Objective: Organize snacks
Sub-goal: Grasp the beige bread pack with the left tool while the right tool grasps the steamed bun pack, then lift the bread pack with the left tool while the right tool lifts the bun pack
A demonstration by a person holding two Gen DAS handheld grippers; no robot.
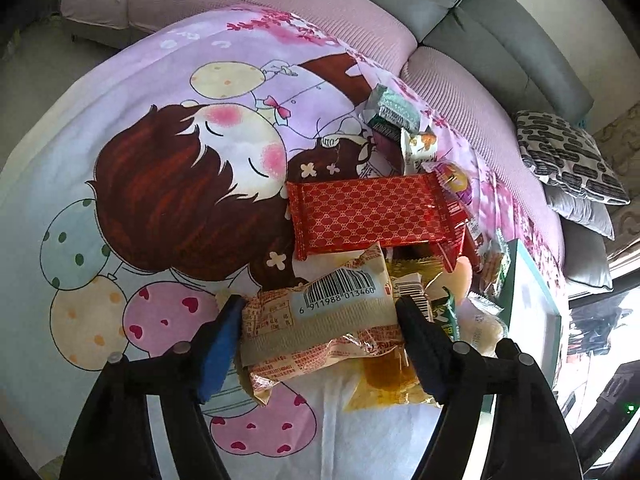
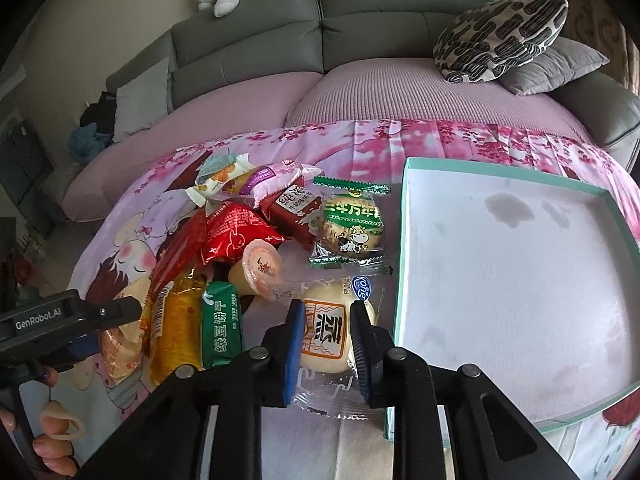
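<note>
While your right gripper (image 2: 325, 342) points down at the near edge of the snack pile, its jaws are clenched on a clear-wrapped pale round bun (image 2: 329, 340) with an orange-and-white label; the blue pad and the ridged black pad press its two sides, and the wrapper's loose end spills toward you on the cartoon-print cloth (image 2: 132, 240).

Your left gripper (image 1: 320, 316) has its jaws set wide around a cream pastry packet (image 1: 320, 312) lying barcode up. The packet fills the gap and both fingertips sit at its ends, though you cannot tell whether they truly squeeze it. A yellow wrapped snack (image 1: 384, 384) lies under that packet.

Just left of the bun lie a green biscuit pack (image 2: 222, 328) and, beyond it, an orange-lidded jelly cup (image 2: 262, 266). Farther on are a red patterned packet (image 1: 372, 214), a green-edged cow-print cookie (image 2: 352, 228) and a dark red biscuit pack (image 2: 294, 208).

To the right of the pile, the teal-rimmed white box lid (image 2: 404, 240) lies open side up, with no snack in it. The grey sofa (image 2: 400, 12) stands behind.
</note>
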